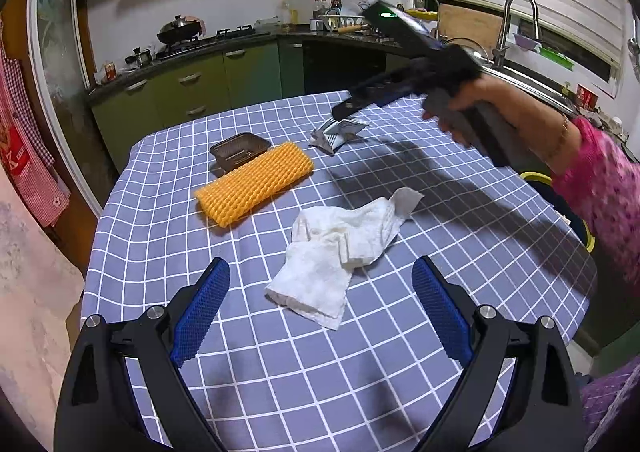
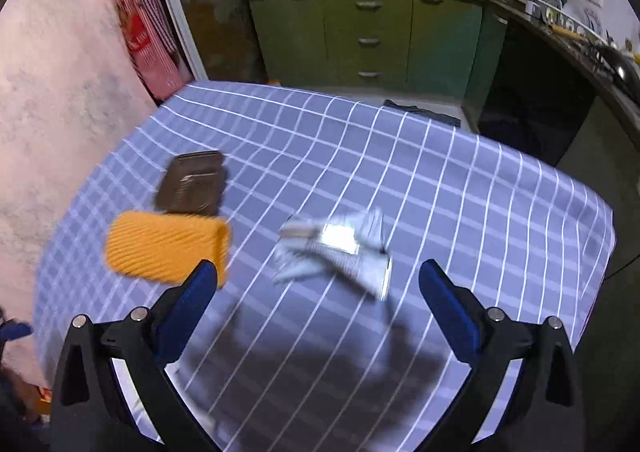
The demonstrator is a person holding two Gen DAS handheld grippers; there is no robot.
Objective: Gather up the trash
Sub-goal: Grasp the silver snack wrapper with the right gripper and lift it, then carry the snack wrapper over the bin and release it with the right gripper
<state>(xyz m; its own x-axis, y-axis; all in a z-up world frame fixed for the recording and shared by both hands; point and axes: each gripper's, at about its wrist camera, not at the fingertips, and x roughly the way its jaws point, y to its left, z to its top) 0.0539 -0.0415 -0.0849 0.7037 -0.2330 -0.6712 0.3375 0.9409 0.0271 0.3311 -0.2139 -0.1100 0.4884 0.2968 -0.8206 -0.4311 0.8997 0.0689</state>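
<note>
Left gripper (image 1: 320, 316) spread, empty, tissue (image 1: 340, 248) at centre; right gripper (image 2: 318, 288) spread over wrapper (image 2: 340, 248): we'd straddle it squarely before closing

Indoor light fr above, dark shadows on tablecloth (image 1: 460, 188); right view motion-blurred, fisheye bends edges.

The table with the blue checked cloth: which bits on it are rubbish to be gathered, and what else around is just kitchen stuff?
Rubbish to collect:
crumpled white tissue
yellow foam net sleeve
small brown plastic tray
crumpled silver wrapper

Just lying about:
wok on the stove
tap over the sink
red checked apron
</note>
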